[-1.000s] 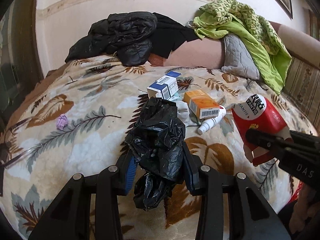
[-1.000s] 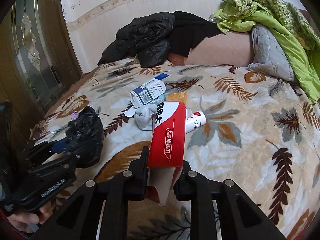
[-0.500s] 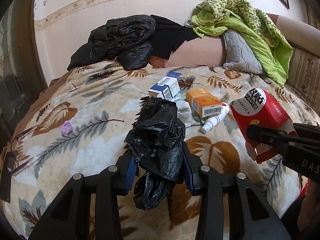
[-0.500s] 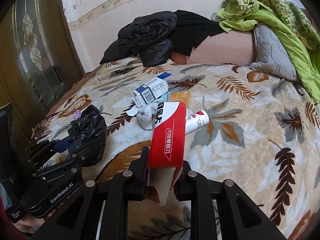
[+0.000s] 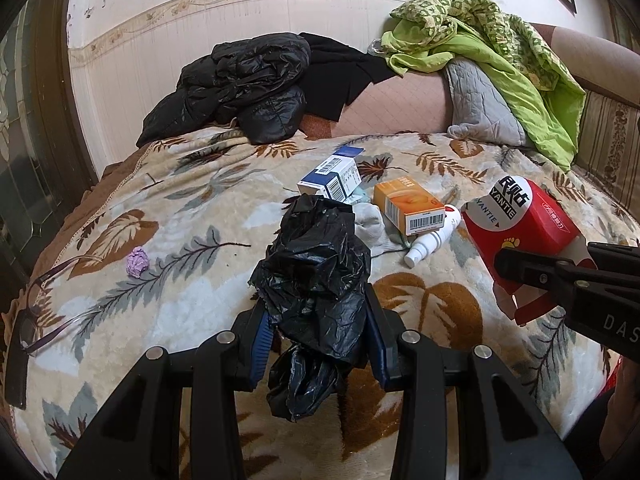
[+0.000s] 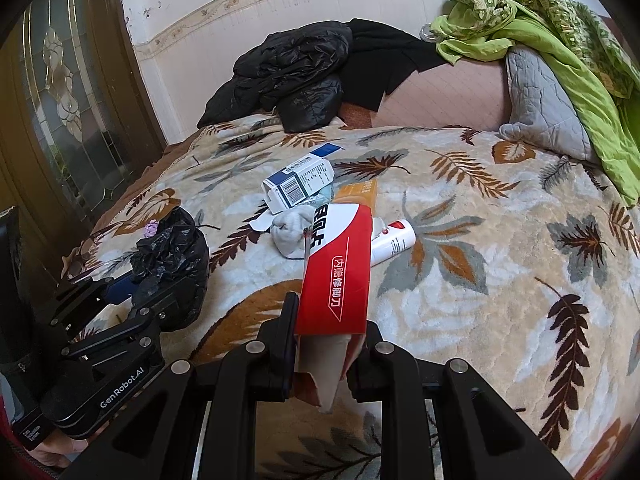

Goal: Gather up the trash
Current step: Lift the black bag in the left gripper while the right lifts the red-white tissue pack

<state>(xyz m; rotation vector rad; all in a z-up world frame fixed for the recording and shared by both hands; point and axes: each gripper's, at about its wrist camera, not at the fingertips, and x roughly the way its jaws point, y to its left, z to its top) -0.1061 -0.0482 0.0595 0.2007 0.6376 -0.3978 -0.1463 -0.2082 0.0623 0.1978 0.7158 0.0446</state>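
Observation:
My left gripper [image 5: 316,336] is shut on a crumpled black trash bag [image 5: 316,272], held above the leaf-patterned blanket [image 5: 168,312]. My right gripper [image 6: 326,332] is shut on a red and white carton [image 6: 336,268]; the carton also shows at the right of the left wrist view [image 5: 520,228]. On the blanket lie a blue and white box [image 5: 332,180], an orange box [image 5: 410,210], a white spray bottle [image 5: 430,240], a grey-white sock [image 5: 370,226] and a small purple paper wad [image 5: 138,262]. The left gripper with the bag shows in the right wrist view [image 6: 160,276].
Black jackets [image 5: 248,84] and green clothes [image 5: 492,52] with a grey cushion [image 5: 480,100] are piled at the back of the bed. Glasses [image 5: 44,320] lie at the left blanket edge. A glass-panelled door [image 6: 60,92] stands to the left.
Both grippers have drawn back and up a little from the bed, each keeping its hold. The items on the blanket have not moved.

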